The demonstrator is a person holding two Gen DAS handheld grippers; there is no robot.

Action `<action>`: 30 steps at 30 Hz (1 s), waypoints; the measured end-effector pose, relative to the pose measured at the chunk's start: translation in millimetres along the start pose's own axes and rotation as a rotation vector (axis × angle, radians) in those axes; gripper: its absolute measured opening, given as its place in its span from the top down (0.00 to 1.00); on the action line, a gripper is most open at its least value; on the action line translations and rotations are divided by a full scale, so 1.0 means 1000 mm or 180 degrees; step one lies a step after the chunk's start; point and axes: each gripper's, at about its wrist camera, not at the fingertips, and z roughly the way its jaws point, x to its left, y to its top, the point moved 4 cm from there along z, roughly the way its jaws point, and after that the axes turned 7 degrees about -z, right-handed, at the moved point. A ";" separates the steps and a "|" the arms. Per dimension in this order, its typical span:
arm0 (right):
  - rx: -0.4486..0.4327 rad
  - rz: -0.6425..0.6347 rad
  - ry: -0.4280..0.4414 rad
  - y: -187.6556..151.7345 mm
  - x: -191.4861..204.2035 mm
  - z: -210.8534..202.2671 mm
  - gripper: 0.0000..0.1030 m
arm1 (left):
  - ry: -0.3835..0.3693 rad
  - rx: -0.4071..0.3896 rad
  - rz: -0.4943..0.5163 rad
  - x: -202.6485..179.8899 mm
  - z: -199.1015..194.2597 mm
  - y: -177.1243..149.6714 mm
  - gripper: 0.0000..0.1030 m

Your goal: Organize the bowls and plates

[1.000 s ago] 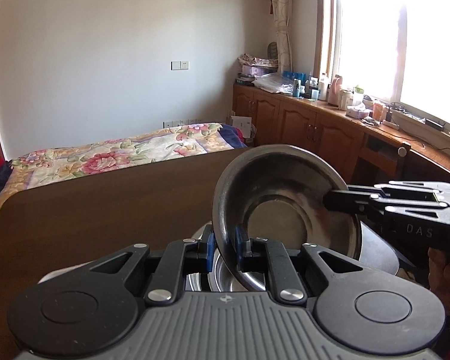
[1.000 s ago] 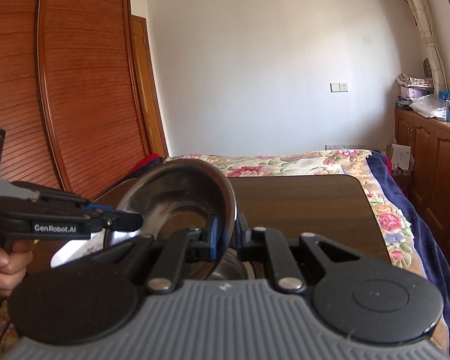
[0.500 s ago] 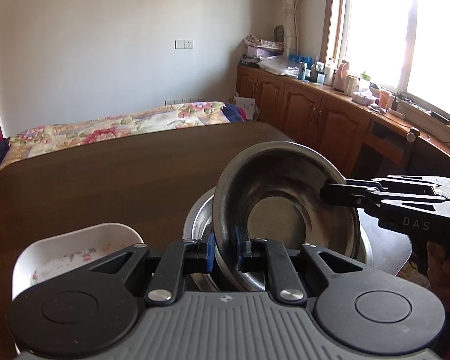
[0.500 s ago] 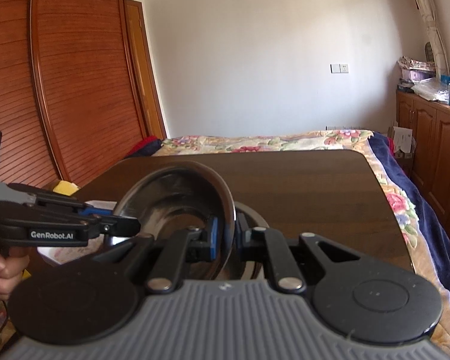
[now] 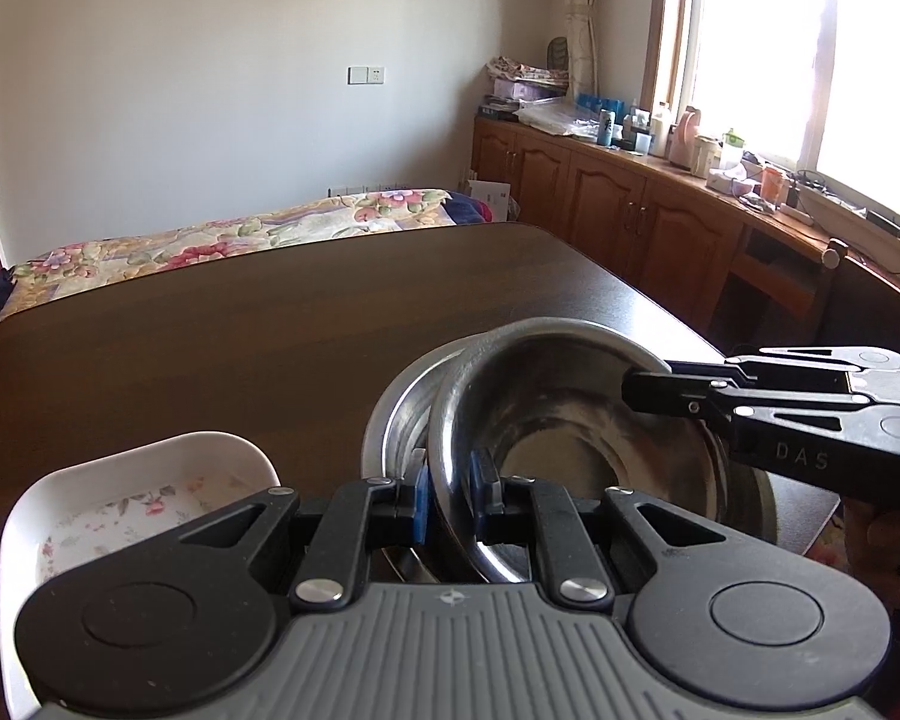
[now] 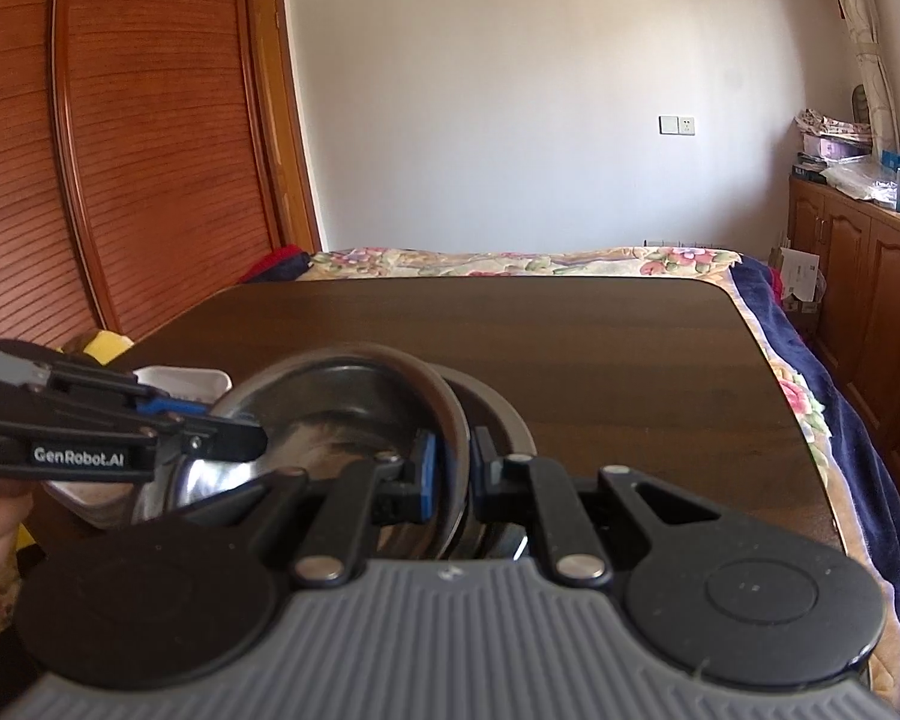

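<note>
Left wrist view: sits just behind the left gripper point(image 5: 450, 495), low over the table point(image 5: 240, 348), facing across it toward the bed point(image 5: 210, 237), far wall and window-side cabinets. Very near the steel bowl point(image 5: 570, 420); right gripper point(image 5: 636, 390) enters from the right edge.

Right wrist view: same low seat behind the right gripper point(image 6: 450, 468), facing across the table point(image 6: 570, 348) toward the bed point(image 6: 510, 258) and wooden wardrobe. Left gripper point(image 6: 252, 441) enters from the left.

Shared: steel bowl point(image 6: 342, 408), tabletop, bed, far wall.

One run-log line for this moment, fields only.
left gripper: shut on steel bowl | right gripper: shut on steel bowl | bowl: tilted over second steel bowl | white dish: beside
</note>
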 end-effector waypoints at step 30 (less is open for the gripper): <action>-0.0173 -0.0558 -0.0329 0.003 0.018 0.003 0.80 | 0.0023 -0.0297 -0.0087 -0.003 -0.005 -0.011 0.71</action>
